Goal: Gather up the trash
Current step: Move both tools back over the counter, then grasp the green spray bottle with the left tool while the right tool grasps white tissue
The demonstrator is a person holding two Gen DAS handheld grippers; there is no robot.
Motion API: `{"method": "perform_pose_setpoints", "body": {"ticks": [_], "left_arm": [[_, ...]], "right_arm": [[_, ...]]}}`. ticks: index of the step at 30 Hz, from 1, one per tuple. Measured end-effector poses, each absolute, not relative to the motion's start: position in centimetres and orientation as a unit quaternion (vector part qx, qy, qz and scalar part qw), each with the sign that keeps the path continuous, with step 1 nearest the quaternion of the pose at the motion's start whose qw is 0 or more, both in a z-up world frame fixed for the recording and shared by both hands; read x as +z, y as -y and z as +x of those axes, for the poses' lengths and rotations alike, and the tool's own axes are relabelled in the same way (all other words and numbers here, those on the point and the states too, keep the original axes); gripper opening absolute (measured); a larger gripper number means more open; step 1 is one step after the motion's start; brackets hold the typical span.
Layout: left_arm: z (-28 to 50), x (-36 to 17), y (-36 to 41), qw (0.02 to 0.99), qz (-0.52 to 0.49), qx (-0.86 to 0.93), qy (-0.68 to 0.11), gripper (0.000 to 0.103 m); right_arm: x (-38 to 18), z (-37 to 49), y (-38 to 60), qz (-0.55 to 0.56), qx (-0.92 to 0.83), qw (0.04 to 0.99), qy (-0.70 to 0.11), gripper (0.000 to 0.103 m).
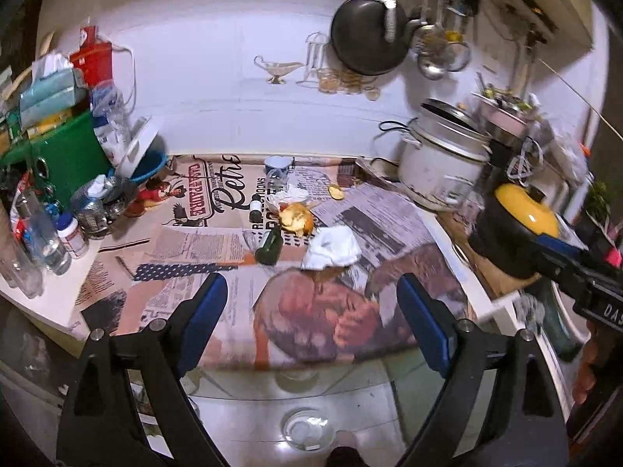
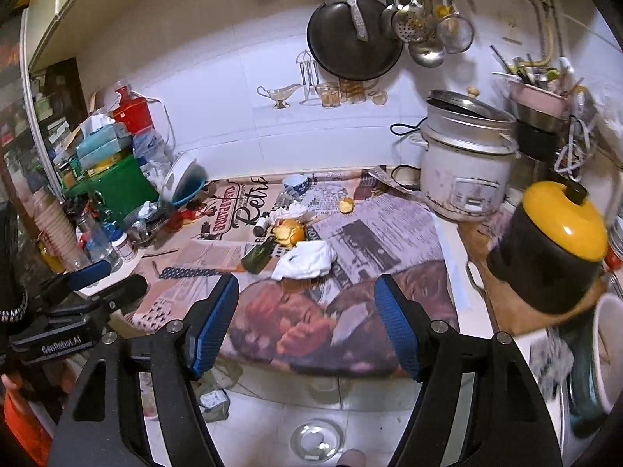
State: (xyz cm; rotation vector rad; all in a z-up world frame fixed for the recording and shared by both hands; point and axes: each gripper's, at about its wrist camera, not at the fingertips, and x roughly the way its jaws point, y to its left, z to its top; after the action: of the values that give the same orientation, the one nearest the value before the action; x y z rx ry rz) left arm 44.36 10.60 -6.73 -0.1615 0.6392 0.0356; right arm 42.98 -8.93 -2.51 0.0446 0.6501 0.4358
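White crumpled tissue wad lies just right of the dark green glass bottle, orange peel just behind the bottle. I judge both scraps light and soft; I would pinch the wad's raised folds. Left gripper and right gripper: jaws apart, empty. Cloth print reads "Retro"; gripper body reads "GenRobot.AI".

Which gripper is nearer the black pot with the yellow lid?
Right. The right gripper hangs open just left of the pot; the left gripper, also open, is farther left, beyond the right one.
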Motion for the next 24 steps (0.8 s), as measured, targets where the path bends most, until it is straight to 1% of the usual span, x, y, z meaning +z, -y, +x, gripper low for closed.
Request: {"method": "perform_pose_setpoints", "body": {"ticks": [6,11,15,24], "left_arm": [[52.0,-8.2,-11.6,0.932,-0.102,0.072,-0.34,0.089],[56.2,-10.7,-12.7,0.918,-0.118,0.101,-0.364,0.089],[59.1,-13.0,-13.8,0.904,-0.111,0.117,-0.396,0.089],[65.6,-18.8,-17.0,0.88,-0.084,0.062,-0.464,0.089]], "right_arm": [[-3.9,49.8,9.5,0.006,0.245,0.904,-0.349,0.069],[-6.6,54.8,8.6,-0.019,0.263,0.886,-0.38,0.069],[-8.8,57.9,7.6,-0.009,0.275,0.868,-0.413,0.069],[-14.8,63.1,3.9,0.025,0.243,0.831,-0.5,0.069]]}}
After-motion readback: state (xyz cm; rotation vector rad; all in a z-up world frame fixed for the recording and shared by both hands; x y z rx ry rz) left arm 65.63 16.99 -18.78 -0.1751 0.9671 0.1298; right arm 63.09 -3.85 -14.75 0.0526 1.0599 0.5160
